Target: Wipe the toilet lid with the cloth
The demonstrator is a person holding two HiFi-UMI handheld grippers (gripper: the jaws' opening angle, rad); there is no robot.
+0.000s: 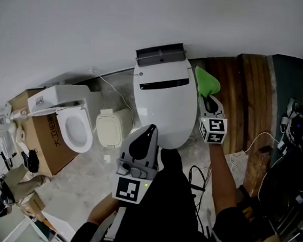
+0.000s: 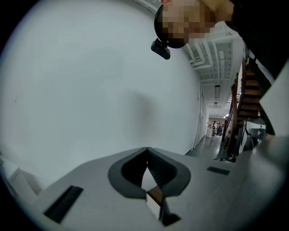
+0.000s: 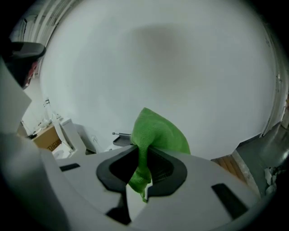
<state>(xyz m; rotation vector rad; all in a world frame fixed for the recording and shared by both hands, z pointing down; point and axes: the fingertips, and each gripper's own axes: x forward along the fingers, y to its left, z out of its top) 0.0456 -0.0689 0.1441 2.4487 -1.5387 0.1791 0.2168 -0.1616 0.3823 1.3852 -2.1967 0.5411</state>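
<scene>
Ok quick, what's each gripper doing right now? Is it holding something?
Left gripper: closed, holding nothing.
Right gripper: closed on the green cloth.

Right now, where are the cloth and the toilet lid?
cloth (image 1: 207,81): head view, middle of the green fold.
toilet lid (image 1: 162,109): head view, centre of its white top.

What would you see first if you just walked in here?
The bright green cloth jumps out first, pinched in the right gripper by the right edge of the big white toilet lid, which is closed. Next comes a second, smaller toilet with its bowl showing, off to the left beside a cardboard box.
</scene>
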